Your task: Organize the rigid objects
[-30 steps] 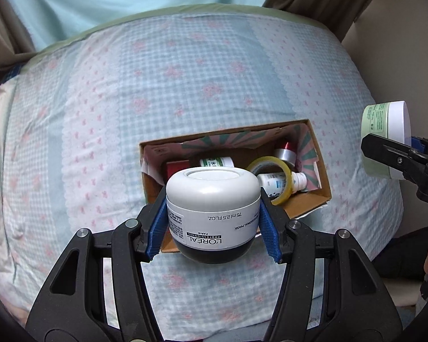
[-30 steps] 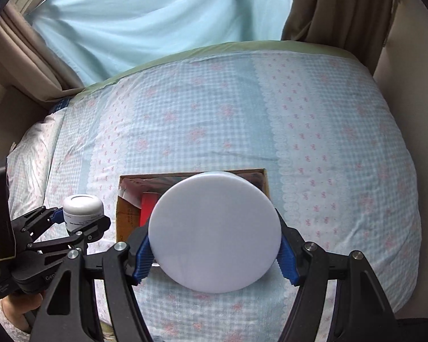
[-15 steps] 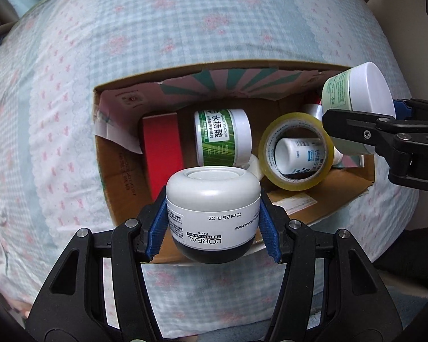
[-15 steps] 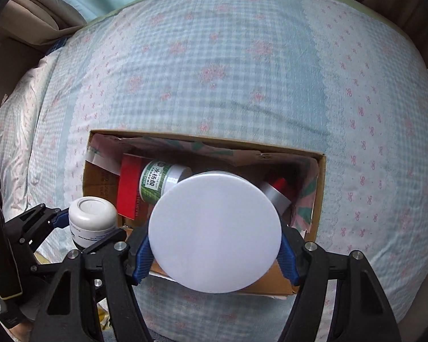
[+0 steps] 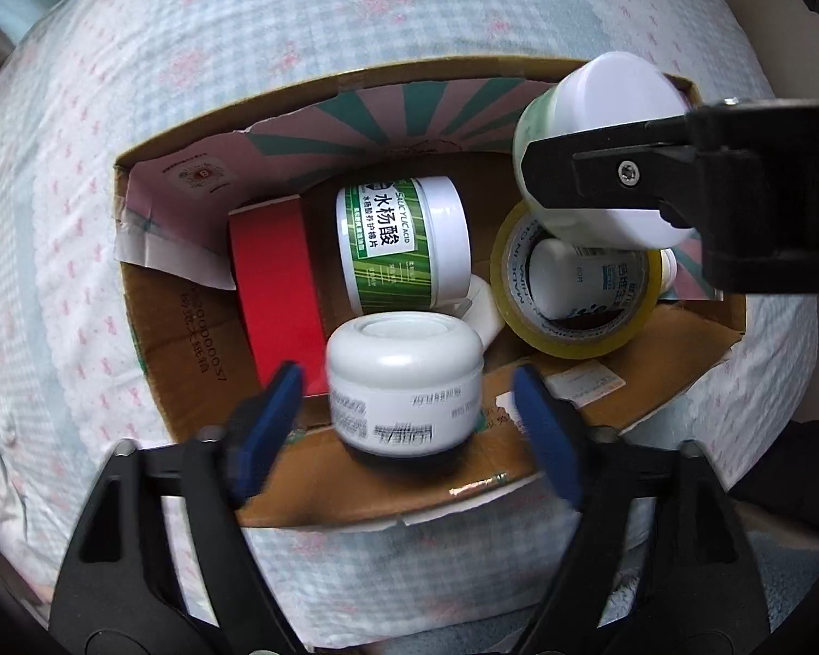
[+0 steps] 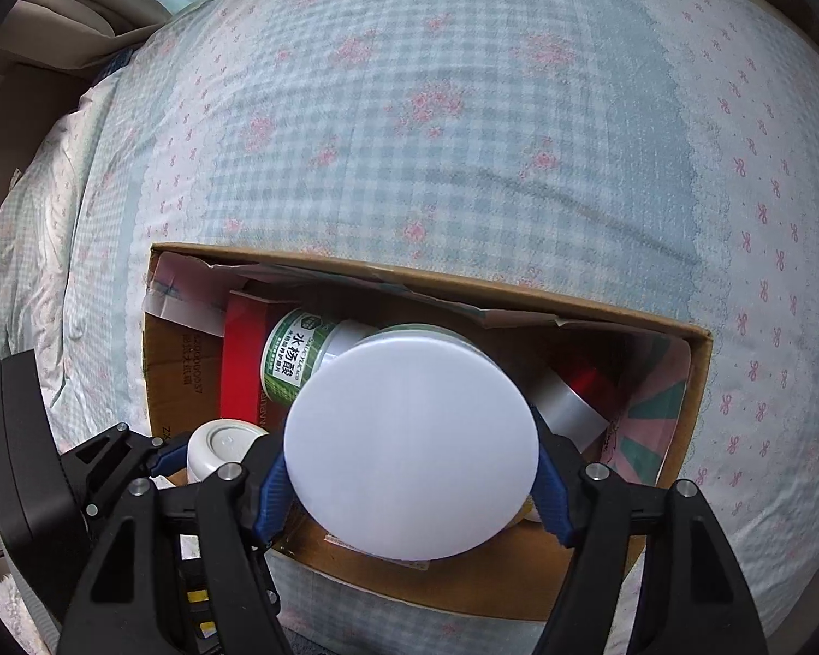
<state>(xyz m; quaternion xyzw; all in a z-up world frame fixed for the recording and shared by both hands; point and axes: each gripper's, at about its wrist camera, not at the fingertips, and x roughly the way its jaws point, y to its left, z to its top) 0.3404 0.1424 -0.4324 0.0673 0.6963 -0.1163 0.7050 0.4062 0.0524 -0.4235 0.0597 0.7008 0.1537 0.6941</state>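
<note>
A checked, pink-flowered bedspread (image 6: 464, 136) covers the bed, and on it sits your open cardboard box (image 5: 191, 349). Your left gripper (image 5: 407, 401) has just been spreading its jaws: the blue pads now stand clear of the white cream jar (image 5: 404, 382), which is blurred between them over the near part of the box. Your right gripper (image 6: 409, 477) has also been opening; its pads sit at the edges of the big white-lidded jar (image 6: 409, 447), and you cannot tell whether they press on it. That jar hangs over the right end of the box, above the tape roll (image 5: 573, 322). A green-labelled jar (image 5: 398, 240) and a red carton (image 5: 276, 284) lie inside.
</note>
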